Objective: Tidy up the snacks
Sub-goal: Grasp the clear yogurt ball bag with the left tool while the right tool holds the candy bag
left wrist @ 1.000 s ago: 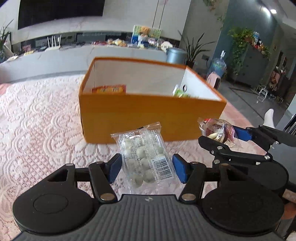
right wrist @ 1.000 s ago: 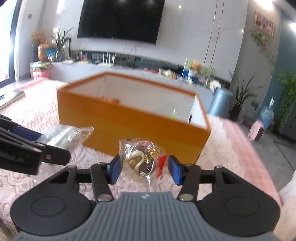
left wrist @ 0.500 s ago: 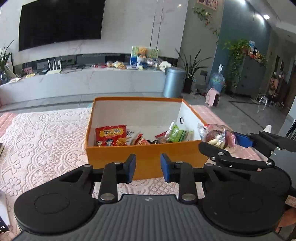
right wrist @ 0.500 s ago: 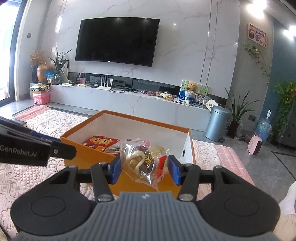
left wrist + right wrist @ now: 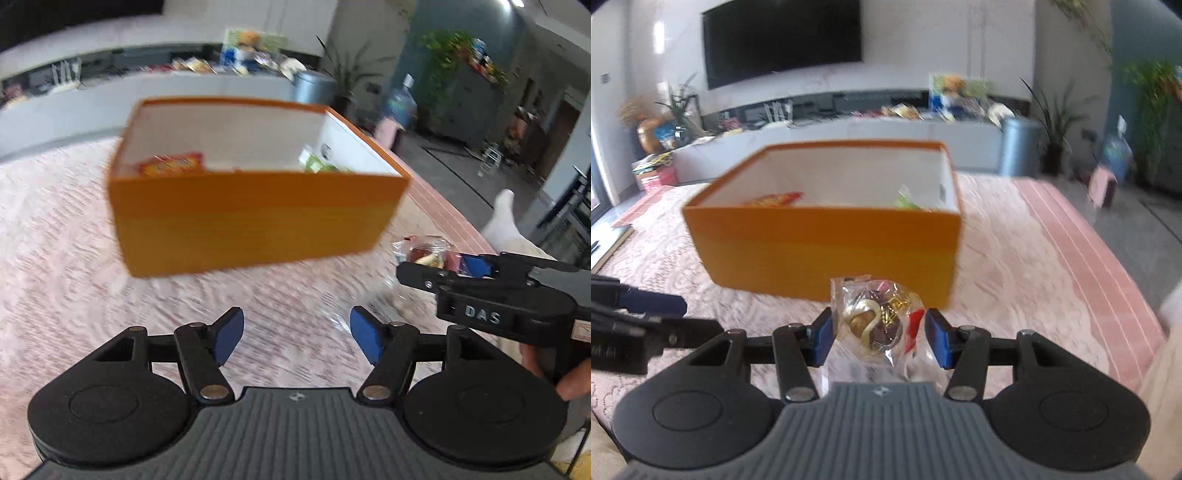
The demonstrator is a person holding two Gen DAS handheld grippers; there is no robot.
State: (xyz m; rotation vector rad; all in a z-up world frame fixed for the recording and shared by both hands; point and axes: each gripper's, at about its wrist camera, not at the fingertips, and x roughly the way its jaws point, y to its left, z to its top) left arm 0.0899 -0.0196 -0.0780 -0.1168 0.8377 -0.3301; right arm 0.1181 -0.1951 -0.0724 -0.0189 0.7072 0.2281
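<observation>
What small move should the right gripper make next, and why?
Probably lift the right gripper up and forward over the orange box. Its jaws hold the clear snack packet below the near rim, and the box already holds other snacks.

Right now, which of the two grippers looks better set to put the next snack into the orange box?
The right gripper. Its blue pads are shut on a clear-wrapped chocolate snack just in front of the orange box. The left gripper is open and holds nothing, so it would first need to pick something up.
</observation>
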